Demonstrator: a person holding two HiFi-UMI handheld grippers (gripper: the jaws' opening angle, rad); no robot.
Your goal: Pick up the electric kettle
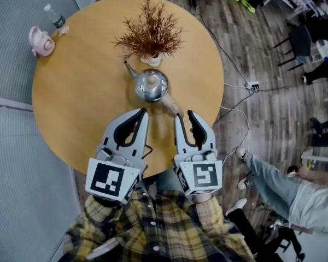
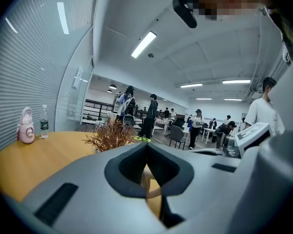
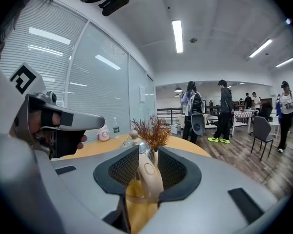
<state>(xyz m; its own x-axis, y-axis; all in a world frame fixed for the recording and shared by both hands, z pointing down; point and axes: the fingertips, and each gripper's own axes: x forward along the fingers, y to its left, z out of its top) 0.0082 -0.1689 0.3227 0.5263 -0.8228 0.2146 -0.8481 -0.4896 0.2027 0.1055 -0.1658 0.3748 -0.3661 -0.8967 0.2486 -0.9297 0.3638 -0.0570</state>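
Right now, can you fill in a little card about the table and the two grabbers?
table: round, wooden
kettle: shiny, mid-table, next to the dried plant
kettle handle: points toward the right gripper
right gripper: open, handle lined up between its jaws, not gripped
left gripper: shut, empty
table edge: pink flask, water bottle

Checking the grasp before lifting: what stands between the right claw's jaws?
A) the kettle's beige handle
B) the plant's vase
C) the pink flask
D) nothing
A: the right gripper view shows the kettle's beige handle between the parted jaws of the right claw.
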